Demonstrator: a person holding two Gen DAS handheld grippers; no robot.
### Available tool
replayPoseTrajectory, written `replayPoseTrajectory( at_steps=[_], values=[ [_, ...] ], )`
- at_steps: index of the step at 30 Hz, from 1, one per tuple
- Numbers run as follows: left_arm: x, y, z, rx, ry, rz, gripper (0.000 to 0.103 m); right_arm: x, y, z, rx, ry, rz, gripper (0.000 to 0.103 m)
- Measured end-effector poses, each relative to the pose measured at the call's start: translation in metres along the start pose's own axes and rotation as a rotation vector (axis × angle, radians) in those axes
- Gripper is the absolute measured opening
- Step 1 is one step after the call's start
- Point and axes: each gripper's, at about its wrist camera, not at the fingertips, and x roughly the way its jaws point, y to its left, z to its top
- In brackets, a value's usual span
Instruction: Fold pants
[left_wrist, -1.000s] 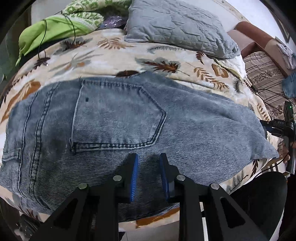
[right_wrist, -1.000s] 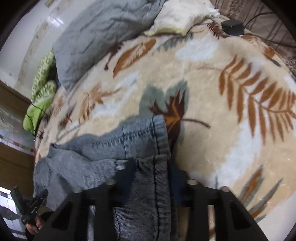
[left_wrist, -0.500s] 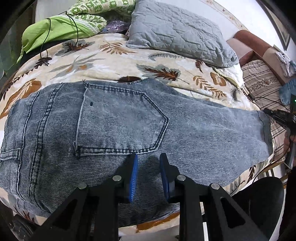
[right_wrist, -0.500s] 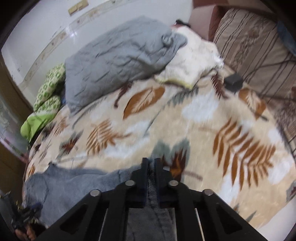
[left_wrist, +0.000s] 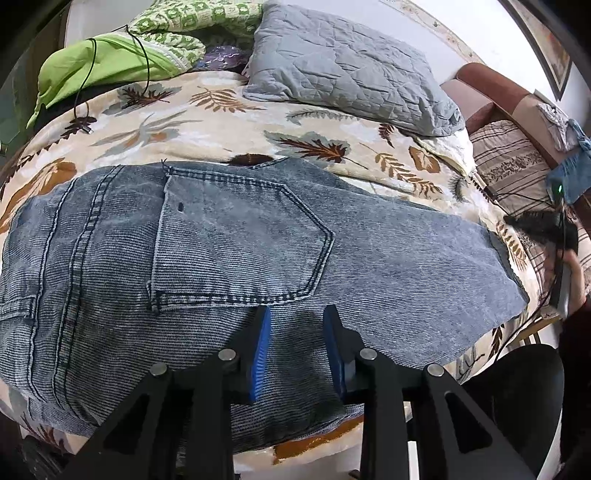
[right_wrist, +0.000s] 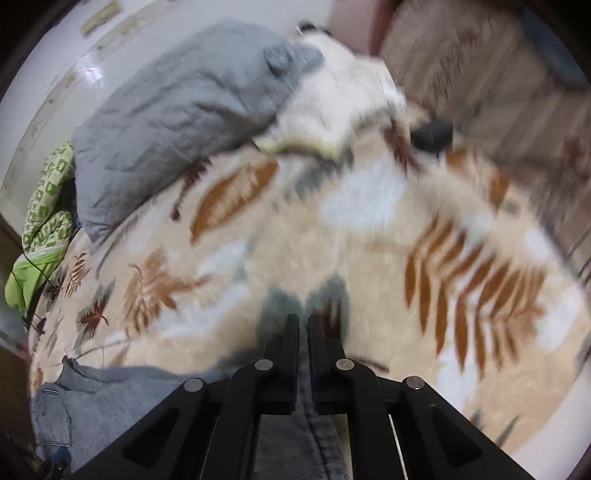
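The left gripper (left_wrist: 297, 347) stands open, its blue-padded fingers (left_wrist: 260, 350) spread apart just over the denim, with no fabric caught between them. Directly ahead of the fingers lies the seat of the pants (left_wrist: 207, 273), spread flat with the stitched back pocket (left_wrist: 240, 243) facing up; the garment extends left to the side seam and right along one leg toward the bed's edge. The right gripper (right_wrist: 303, 325) is closed, its jaws nearly together on a narrow strip of the pants (right_wrist: 306, 435), whose stitched seam runs back between the fingers toward the camera; the rest of the denim trails off to the lower left of that view. The right wrist view is blurred, so finer detail of the grip cannot be read. The pants rest on a cream blanket (left_wrist: 207, 122) printed with brown and grey leaves. Beyond it sit a grey quilted pillow (left_wrist: 343, 74) and, to its left, a green bedding bundle (left_wrist: 110, 55). A striped cushion (left_wrist: 513, 173) lies at the right edge.
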Motion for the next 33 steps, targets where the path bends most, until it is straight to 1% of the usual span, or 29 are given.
replayPoseTrajectory(
  at_steps=[1,2,4,5,6,7,8,9,11,13,16,19,20,23,25,27,29,31,32,33],
  values=[
    [-0.001,0.0,0.0,-0.002,-0.003,-0.002,0.031,-0.006,0.009,0.003,-0.021,-0.007,0.021,0.006],
    [-0.001,0.001,-0.001,-0.006,-0.007,-0.007,0.031,-0.014,0.027,0.005,-0.057,-0.002,0.077,0.006],
    [-0.003,0.003,0.0,-0.017,-0.015,-0.017,0.032,-0.02,0.063,0.002,-0.129,0.042,0.197,0.006],
    [-0.003,0.003,0.0,-0.021,-0.018,-0.022,0.034,-0.023,0.092,-0.005,-0.185,0.072,0.271,0.006],
    [-0.003,0.003,0.0,-0.022,-0.019,-0.026,0.036,-0.023,0.11,-0.01,-0.219,0.091,0.312,0.006],
    [-0.003,0.002,0.0,-0.02,-0.018,-0.028,0.037,-0.021,0.134,-0.017,-0.254,0.124,0.372,0.006],
    [-0.002,0.0,-0.001,-0.01,-0.013,-0.027,0.039,-0.017,0.155,-0.024,-0.271,0.165,0.437,0.006],
    [-0.001,-0.001,-0.002,0.0,-0.01,-0.023,0.039,-0.009,0.181,-0.033,-0.272,0.222,0.522,0.006],
    [0.001,-0.006,-0.005,0.031,-0.002,-0.009,0.04,0.003,0.214,-0.049,-0.261,0.28,0.608,0.006],
    [0.004,-0.009,-0.009,0.063,0.014,0.007,0.04,0.017,0.246,-0.064,-0.257,0.33,0.666,0.006],
    [0.005,-0.012,-0.015,0.112,0.022,0.016,0.04,0.034,0.28,-0.08,-0.262,0.354,0.683,0.006],
    [0.004,-0.012,-0.021,0.152,0.029,0.012,0.04,0.054,0.303,-0.091,-0.267,0.386,0.692,0.006],
    [0.004,-0.011,-0.024,0.164,0.028,0.006,0.04,0.057,0.304,-0.093,-0.276,0.395,0.69,0.006],
    [0.001,-0.007,-0.029,0.174,0.027,-0.018,0.04,0.073,0.32,-0.101,-0.308,0.426,0.645,0.006],
    [0.0,-0.001,-0.03,0.153,0.03,-0.047,0.04,0.085,0.327,-0.105,-0.335,0.435,0.58,0.006],
    [-0.001,0.001,-0.032,0.14,0.034,-0.065,0.04,0.1,0.333,-0.109,-0.353,0.43,0.509,0.006],
    [-0.001,0.0,-0.034,0.15,0.035,-0.064,0.04,0.106,0.333,-0.11,-0.365,0.41,0.491,0.0],
    [-0.001,-0.001,-0.036,0.159,0.035,-0.063,0.04,0.109,0.335,-0.107,-0.368,0.386,0.482,0.0],
    [-0.001,-0.001,-0.036,0.16,0.036,-0.065,0.04,0.109,0.337,-0.105,-0.374,0.368,0.468,0.0],
    [-0.002,0.0,-0.036,0.158,0.038,-0.07,0.04,0.108,0.339,-0.104,-0.398,0.32,0.423,0.0]
  ],
)
